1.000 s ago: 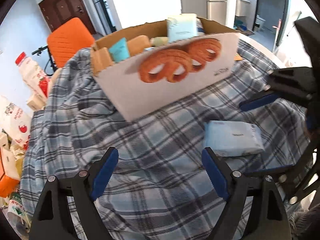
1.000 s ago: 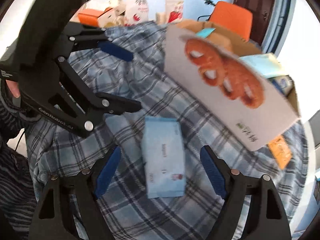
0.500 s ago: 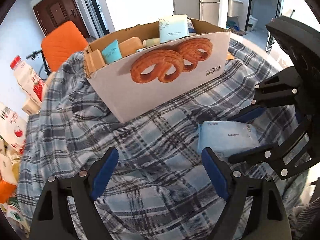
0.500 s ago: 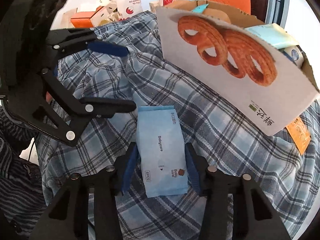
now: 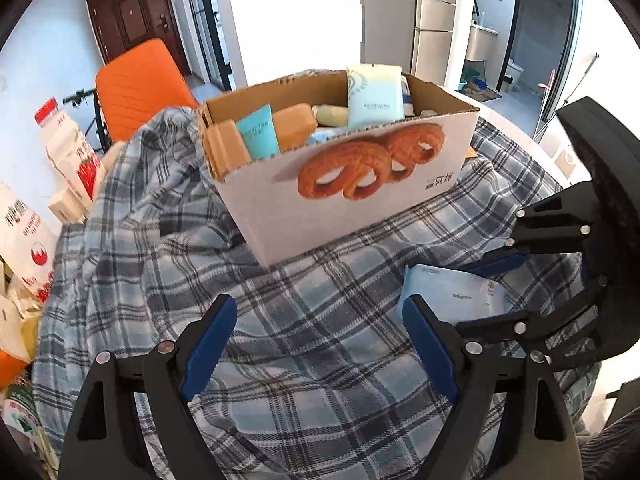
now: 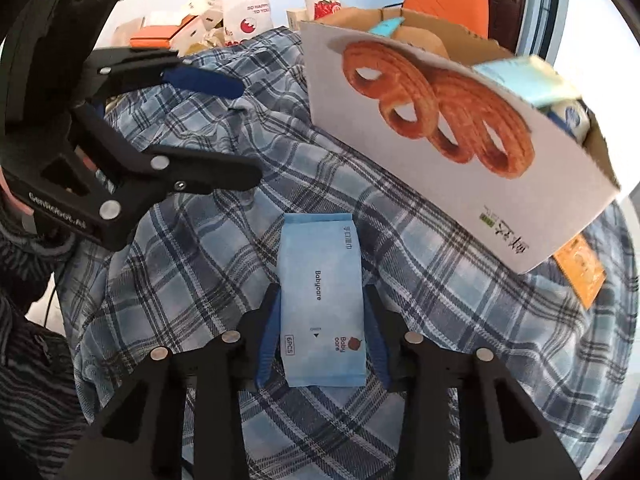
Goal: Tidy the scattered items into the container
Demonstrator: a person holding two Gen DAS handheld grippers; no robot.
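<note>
Plaid cloth (image 6: 440, 288) — gripped wipes pack (image 6: 322, 300)

Corrugated cardboard box (image 5: 348, 200), woven plaid cloth (image 5: 280, 340), smooth plastic pack (image 6: 322, 300)

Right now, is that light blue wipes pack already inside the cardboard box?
No, the wipes pack lies on the plaid cloth in front of the cardboard box, clamped by the right gripper.

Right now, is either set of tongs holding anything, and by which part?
The right tongs pinch the blue wipes pack across its long side edges, near its closer end. The left tongs are open and hold nothing.
</note>
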